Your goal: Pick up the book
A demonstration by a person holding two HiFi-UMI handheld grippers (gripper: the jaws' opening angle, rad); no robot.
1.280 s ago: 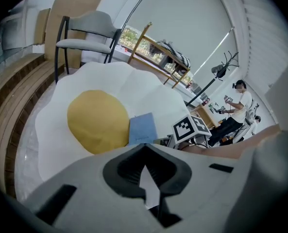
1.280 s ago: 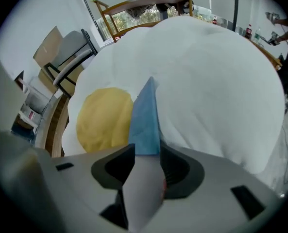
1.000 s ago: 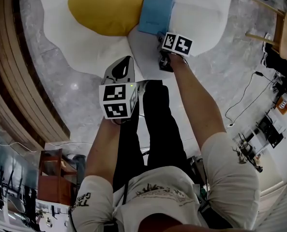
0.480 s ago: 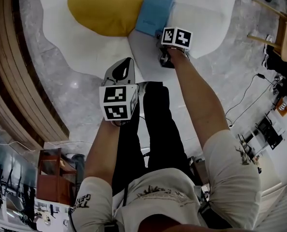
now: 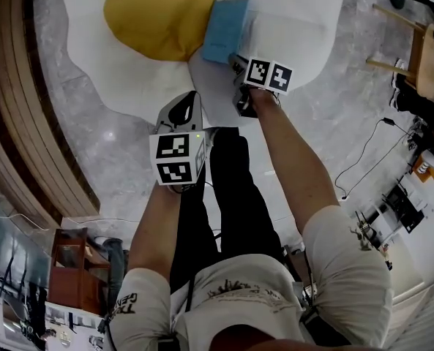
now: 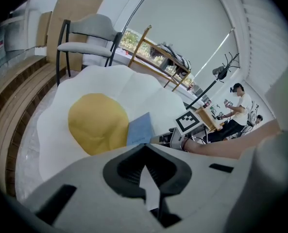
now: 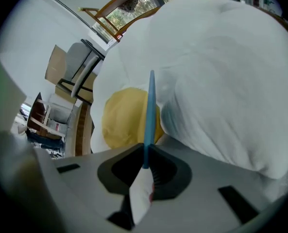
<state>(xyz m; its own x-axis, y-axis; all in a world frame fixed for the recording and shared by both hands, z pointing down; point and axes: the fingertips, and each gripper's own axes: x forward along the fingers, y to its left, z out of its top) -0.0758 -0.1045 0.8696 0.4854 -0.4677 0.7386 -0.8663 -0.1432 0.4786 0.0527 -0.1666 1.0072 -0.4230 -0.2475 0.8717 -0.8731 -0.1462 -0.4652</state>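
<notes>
Now right tongs (image 7: 144, 165) had just closed, pinching the book (image 7: 148, 115) by its near edge; it lay against the yolk (image 5: 158, 13) on the white cushion (image 5: 297, 20) (grasp looks made, lift remains). Meanwhile left tongs (image 6: 144, 159) pressed together, empty.

1. My left gripper (image 5: 193, 95) sits mid-frame in the head view. It is tipped downward, and its marker cube faces back toward me.
2. In the left gripper view its jaws meet, with nothing between them.
3. My left forearm (image 5: 153, 229) runs almost straight up the frame from lower centre-left to that gripper.
4. My right gripper (image 5: 236, 63) reaches further, to upper centre, just right of and above the left one, pitched steeply down.
5. Its jaws have just been closing, and their pads press on both faces of the blue book (image 7: 149, 113), seen edge-on between them.
6. My right arm (image 5: 293, 170) stretches diagonally from the lower right, nearly straight.
</notes>
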